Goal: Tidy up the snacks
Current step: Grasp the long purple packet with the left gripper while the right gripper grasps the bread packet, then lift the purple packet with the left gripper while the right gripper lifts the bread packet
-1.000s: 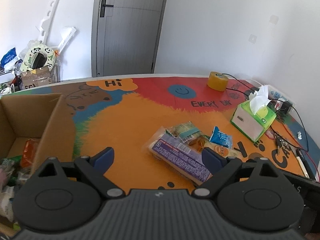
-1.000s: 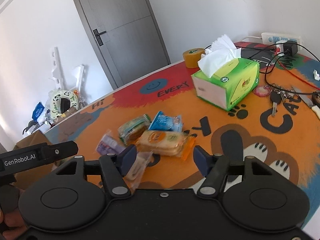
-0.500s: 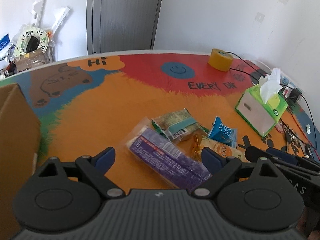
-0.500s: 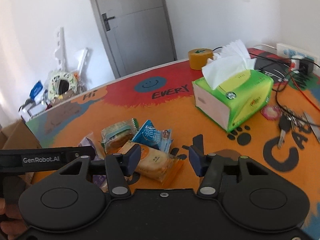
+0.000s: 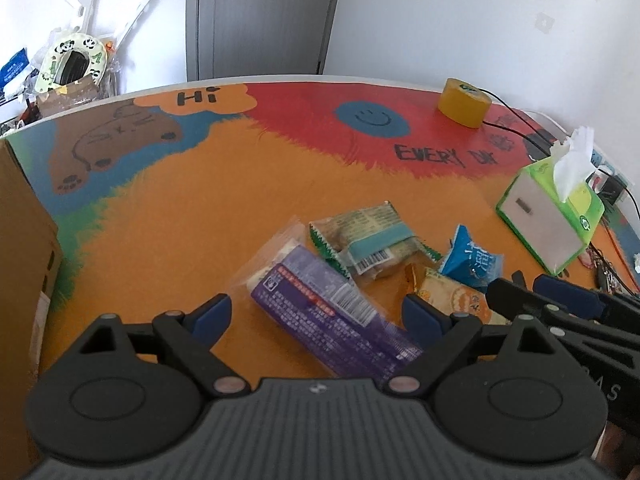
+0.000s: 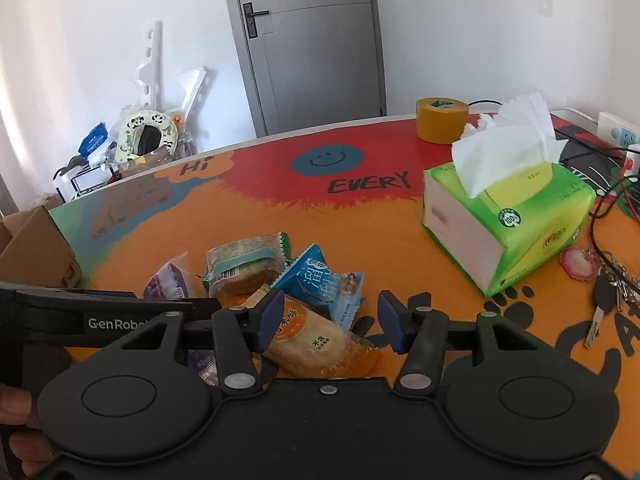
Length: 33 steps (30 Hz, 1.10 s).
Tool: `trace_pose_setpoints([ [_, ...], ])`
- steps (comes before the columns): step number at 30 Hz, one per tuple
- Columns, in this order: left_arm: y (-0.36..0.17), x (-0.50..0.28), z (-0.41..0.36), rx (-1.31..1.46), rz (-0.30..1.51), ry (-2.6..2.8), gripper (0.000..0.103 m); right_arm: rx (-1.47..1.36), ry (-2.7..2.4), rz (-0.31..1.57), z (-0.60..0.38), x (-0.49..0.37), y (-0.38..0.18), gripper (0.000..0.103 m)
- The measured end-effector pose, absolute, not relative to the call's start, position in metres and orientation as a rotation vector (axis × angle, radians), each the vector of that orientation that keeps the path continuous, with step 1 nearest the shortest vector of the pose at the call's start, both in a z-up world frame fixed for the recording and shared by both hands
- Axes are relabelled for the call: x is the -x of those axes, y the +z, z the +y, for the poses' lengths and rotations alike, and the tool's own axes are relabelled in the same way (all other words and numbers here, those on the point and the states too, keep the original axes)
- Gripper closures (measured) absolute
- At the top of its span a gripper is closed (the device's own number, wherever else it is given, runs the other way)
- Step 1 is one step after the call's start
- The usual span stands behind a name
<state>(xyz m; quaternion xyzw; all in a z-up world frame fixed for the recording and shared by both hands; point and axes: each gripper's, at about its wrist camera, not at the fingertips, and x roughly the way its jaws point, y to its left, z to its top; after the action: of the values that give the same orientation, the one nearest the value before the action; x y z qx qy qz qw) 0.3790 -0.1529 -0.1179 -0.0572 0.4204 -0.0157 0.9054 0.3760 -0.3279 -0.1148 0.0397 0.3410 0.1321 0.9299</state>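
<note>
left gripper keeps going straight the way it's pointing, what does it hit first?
Most likely the purple snack pack, which lies on the table between the open left gripper fingers. Depth is unclear, so contact order is a guess.

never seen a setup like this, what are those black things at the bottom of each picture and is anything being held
They are two hand-held grippers, one per hand, each carrying a wide-angle camera that looks out along its two blue-tipped fingers. One picture is from the left gripper, the other from the right gripper. On the colourful table lie four snacks: a purple packet, a green-edged one, a blue one and an orange one. Also there: a tissue box and a tape roll. Nothing is held; each gripper is open around a snack.
</note>
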Motion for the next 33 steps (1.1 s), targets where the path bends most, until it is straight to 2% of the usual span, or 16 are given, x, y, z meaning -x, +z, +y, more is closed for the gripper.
trace_pose_setpoints([
  [8,-0.123,-0.369,-0.142,0.132,0.870,-0.032,0.015,-0.040,0.305,0.711,-0.320,-0.380,-0.118,0.050],
  [12,-0.123,-0.360,-0.135,0.137,0.846,-0.045,0.024,-0.009,0.316,0.728,-0.312,-0.376,-0.122,0.050],
  [15,-0.122,-0.354,-0.130,0.159,0.828,-0.058,0.035,0.002,0.307,0.728,-0.308,-0.369,-0.120,0.050],
  [16,-0.122,-0.352,-0.129,0.161,0.822,-0.065,0.041,-0.003,0.307,0.735,-0.308,-0.368,-0.120,0.052],
  [18,-0.122,-0.349,-0.129,0.157,0.818,-0.075,0.046,0.001,0.316,0.748,-0.307,-0.363,-0.121,0.058],
  [20,-0.123,-0.343,-0.127,0.149,0.811,-0.082,0.049,0.016,0.320,0.764,-0.303,-0.357,-0.124,0.059],
  [24,-0.123,-0.333,-0.124,0.134,0.803,-0.096,0.062,0.014,0.316,0.781,-0.299,-0.345,-0.128,0.066],
  [33,-0.122,-0.307,-0.115,0.116,0.780,-0.115,0.069,-0.072,0.263,0.776,-0.297,-0.316,-0.128,0.066],
])
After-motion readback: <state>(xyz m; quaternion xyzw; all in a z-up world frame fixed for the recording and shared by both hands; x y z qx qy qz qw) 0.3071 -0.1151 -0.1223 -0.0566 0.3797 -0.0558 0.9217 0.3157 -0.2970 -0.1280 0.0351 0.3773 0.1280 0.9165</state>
